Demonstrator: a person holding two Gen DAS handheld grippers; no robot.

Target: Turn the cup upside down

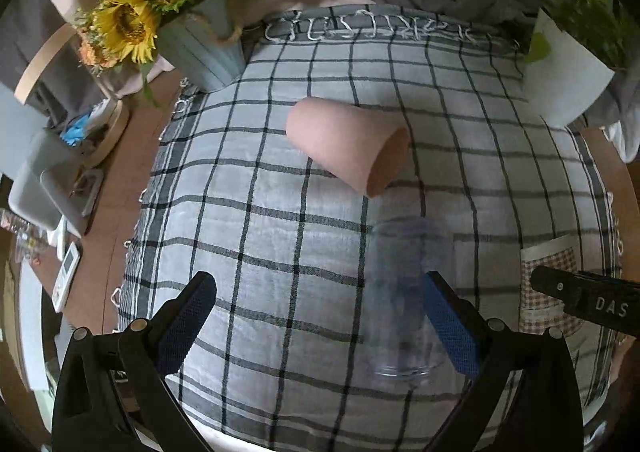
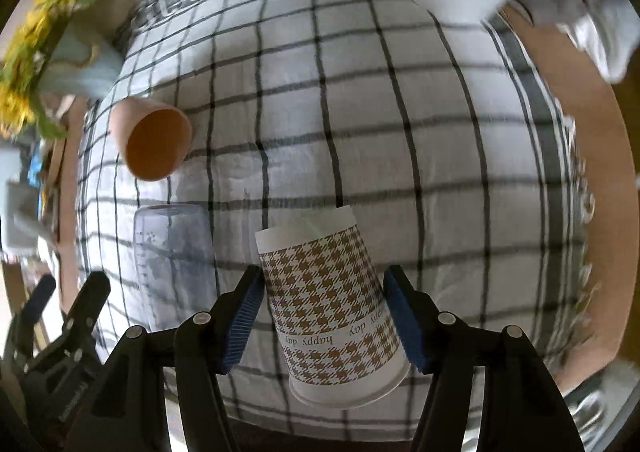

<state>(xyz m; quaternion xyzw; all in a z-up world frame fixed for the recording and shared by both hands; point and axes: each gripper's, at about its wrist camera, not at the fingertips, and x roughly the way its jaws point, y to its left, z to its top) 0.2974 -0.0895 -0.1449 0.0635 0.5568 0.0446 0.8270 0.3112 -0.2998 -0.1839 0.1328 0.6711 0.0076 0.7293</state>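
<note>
A paper cup (image 2: 332,308) with a brown houndstooth print and "happy day" lettering stands upside down on the checked cloth (image 2: 400,132). It sits between the blue pads of my right gripper (image 2: 324,316), which flank it closely; the grip is not clear. The same cup shows at the right edge of the left wrist view (image 1: 550,284), behind the right gripper's black finger (image 1: 580,296). My left gripper (image 1: 320,320) is open and empty. A clear plastic cup (image 1: 404,300) stands inverted by its right pad.
A pink cup (image 1: 348,144) lies on its side mid-cloth, mouth to the right. A sunflower pot (image 1: 200,48) stands at the back left, a white pot (image 1: 560,76) at the back right. Clutter and a remote (image 1: 66,268) lie left of the cloth.
</note>
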